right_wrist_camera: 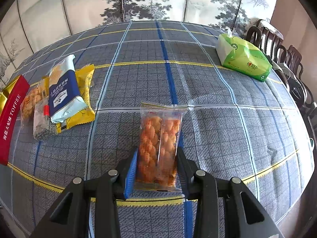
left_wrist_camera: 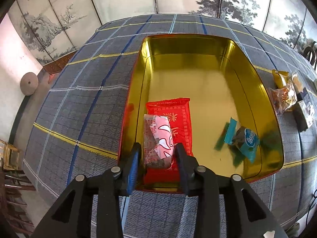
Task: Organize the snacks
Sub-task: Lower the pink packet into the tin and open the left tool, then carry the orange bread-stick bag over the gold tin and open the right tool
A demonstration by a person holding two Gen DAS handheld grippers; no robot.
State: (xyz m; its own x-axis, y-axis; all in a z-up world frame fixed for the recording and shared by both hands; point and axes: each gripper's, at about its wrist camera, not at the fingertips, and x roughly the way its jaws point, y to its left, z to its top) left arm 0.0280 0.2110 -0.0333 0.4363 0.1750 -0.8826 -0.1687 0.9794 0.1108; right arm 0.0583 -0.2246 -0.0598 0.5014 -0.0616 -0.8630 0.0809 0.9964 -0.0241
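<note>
A checked cloth covers the bench [right_wrist_camera: 208, 103], and on it a gold-lined tin [left_wrist_camera: 198, 45] with red outer walls sits open. Inside the tin, a red packet [left_wrist_camera: 181, 119] lies flat by the left wall, a pink-and-white snack [left_wrist_camera: 158, 140] rests on top of it, and a blue-wrapped snack [left_wrist_camera: 245, 140] lies toward the right wall. The left gripper [left_wrist_camera: 157, 150] hangs over the tin's near edge, its jaws parted around the pink-and-white snack with a little slack at the sides. The right gripper [right_wrist_camera: 157, 154] pinches a clear packet of twisted pastry [right_wrist_camera: 158, 144] above the cloth. A green tissue pack [right_wrist_camera: 243, 59] sits at the far right corner, and a heap of snacks [right_wrist_camera: 63, 95] lies beside the tin.
</note>
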